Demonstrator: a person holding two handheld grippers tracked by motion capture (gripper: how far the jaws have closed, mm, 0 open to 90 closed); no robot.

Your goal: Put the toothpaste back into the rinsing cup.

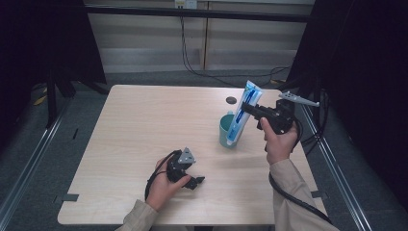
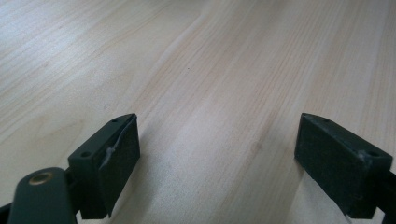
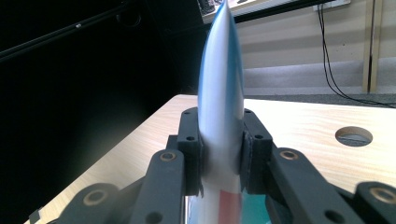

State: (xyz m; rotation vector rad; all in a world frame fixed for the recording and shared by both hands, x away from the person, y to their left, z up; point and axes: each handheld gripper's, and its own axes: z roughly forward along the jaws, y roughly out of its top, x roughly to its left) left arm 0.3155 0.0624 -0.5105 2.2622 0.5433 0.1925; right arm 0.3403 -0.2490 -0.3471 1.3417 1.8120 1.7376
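Right tongs [image 1: 246, 107] pinch the blue-and-white toothpaste tube [image 1: 243, 113] near its upper half; the tube stands tilted, its lower end inside the teal cup [image 1: 225, 132] on the wooden surface [image 1: 144, 125]. Left tongs [image 1: 195, 182] rest low on the surface, well apart from the cup, jaws spread and holding nothing

The high view looked forward and down over the whole desk [image 1: 144, 120]. The left gripper view sat close above bare desk; the right gripper view faced across its far-right corner, both areas shared with the high view.
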